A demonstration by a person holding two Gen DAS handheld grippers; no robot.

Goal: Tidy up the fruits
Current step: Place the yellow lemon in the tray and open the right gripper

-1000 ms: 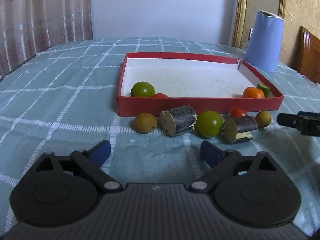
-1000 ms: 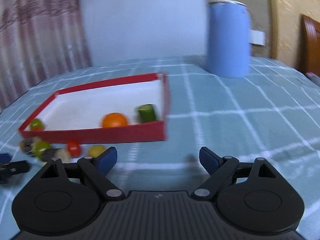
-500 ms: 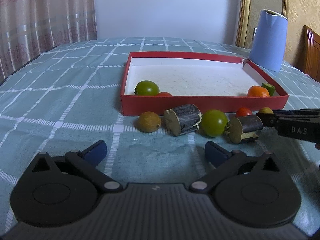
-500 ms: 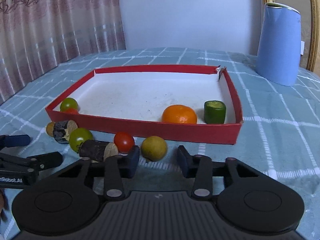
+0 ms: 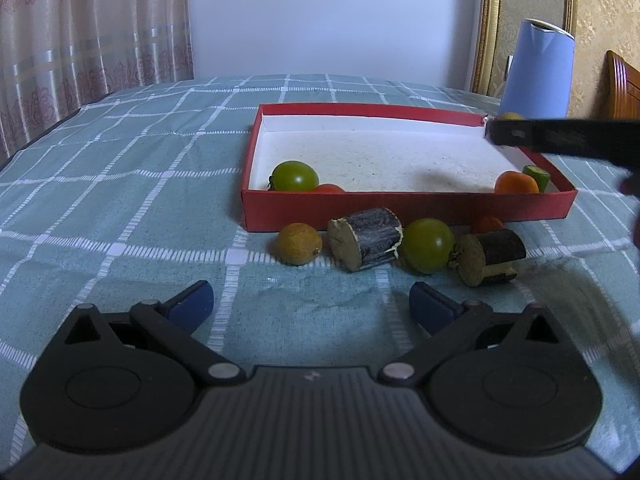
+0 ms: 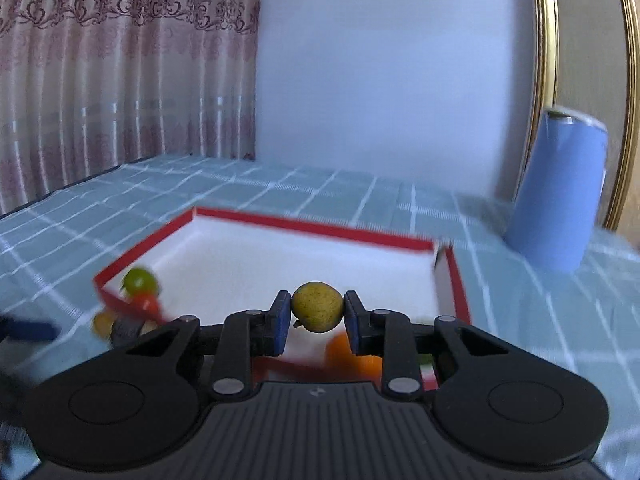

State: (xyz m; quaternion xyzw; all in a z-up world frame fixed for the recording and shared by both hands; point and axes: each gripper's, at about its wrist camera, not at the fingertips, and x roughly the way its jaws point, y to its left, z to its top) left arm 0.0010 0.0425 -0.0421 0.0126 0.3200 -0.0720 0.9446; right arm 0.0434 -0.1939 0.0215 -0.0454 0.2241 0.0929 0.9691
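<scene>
My right gripper [image 6: 317, 300] holds a small yellow-green fruit [image 6: 317, 307] between its blue pads; the jaws are still closing on it. It hangs above the red box [image 6: 456, 280], blurred by motion. In the left wrist view the same gripper is a dark bar [image 5: 560, 136] over the box's far right corner. The red box [image 5: 400, 208] holds a green tomato [image 5: 295, 176], a red tomato [image 5: 328, 189], an orange [image 5: 516, 183] and a green piece [image 5: 537, 174]. My left gripper [image 5: 310, 300] stands open, low over the cloth, just short of the row of fruit.
In front of the box lie a brownish fruit [image 5: 299, 243], a dark cane piece [image 5: 366, 238], a green tomato [image 5: 427, 245], a second cane piece [image 5: 490, 256] and a red tomato [image 5: 486, 224]. A blue jug [image 5: 536, 72] stands behind the box; a wooden chair [image 5: 624, 84] is at right.
My right gripper shut on the small yellow-green fruit that lay in front of the box and rose with it over the box. The left gripper stayed put.
</scene>
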